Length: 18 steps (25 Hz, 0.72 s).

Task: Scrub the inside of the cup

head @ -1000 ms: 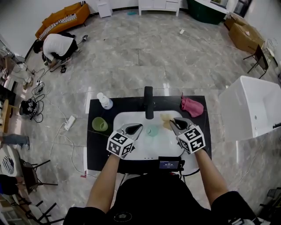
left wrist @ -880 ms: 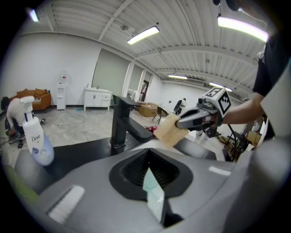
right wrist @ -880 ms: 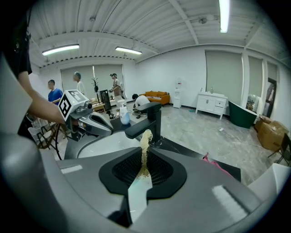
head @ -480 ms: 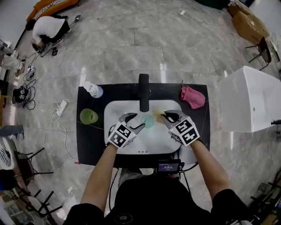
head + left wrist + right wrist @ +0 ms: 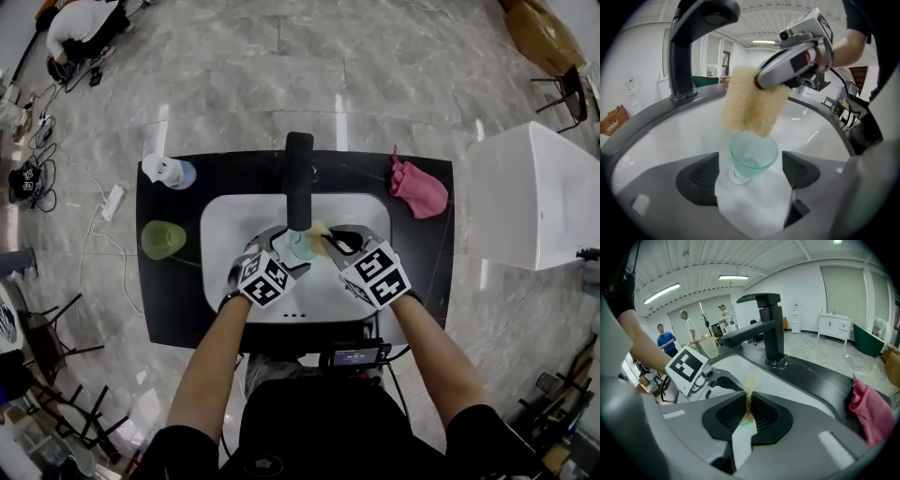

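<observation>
Now, the left hand-held gripper (image 5: 750, 164), its jaws just opened clear around the upright cup (image 5: 752, 157) in the sink (image 5: 661, 136), should pinch it squarely so the sponge (image 5: 750, 101) clenched in the right hand-held gripper (image 5: 749, 404) enters cleanly.

We locate a black faucet (image 5: 298, 178) mid-rear on the worktop (image 5: 169, 300) and a pink cloth (image 5: 418, 190) at its right rear corner. A white bottle (image 5: 165, 171) and a green tumbler (image 5: 162, 240) line its left edge.
</observation>
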Available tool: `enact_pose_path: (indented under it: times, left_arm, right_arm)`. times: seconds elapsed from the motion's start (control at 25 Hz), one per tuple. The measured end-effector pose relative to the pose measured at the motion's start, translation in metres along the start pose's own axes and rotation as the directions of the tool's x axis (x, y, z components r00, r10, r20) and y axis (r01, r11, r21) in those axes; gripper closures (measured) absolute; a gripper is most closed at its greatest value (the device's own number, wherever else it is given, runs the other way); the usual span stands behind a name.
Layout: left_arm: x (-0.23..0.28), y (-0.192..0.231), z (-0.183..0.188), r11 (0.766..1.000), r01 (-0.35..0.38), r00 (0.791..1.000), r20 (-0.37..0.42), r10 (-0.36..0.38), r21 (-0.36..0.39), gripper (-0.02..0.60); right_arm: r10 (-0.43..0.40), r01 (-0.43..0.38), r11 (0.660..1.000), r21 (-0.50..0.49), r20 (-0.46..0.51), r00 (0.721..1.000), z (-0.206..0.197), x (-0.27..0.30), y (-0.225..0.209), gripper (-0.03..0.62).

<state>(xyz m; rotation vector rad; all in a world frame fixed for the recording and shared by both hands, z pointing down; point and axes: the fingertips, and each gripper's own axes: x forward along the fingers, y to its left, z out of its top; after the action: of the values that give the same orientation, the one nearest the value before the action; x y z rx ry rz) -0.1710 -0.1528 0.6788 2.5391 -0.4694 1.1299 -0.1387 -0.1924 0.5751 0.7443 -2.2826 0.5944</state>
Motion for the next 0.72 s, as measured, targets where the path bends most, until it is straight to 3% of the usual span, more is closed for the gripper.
enact_pose_path:
  times: [0.16, 0.72]
  left_arm:
    - [0.017, 0.008, -0.003, 1.0, -0.025, 1.0, 0.003, 0.025, 0.017, 0.164]
    - [0.055, 0.003, -0.008, 0.998, -0.001, 1.0, 0.016, 0.0, 0.065, 0.166]
  right_arm:
    - [0.03, -0.03, 1.0, 0.001, -0.028, 0.999, -0.01, 0.014, 0.006, 0.554]
    - [0.07, -0.069, 0.998, 0.01, -0.132, 0.989, -0.047, 0.047, 0.007, 0.556]
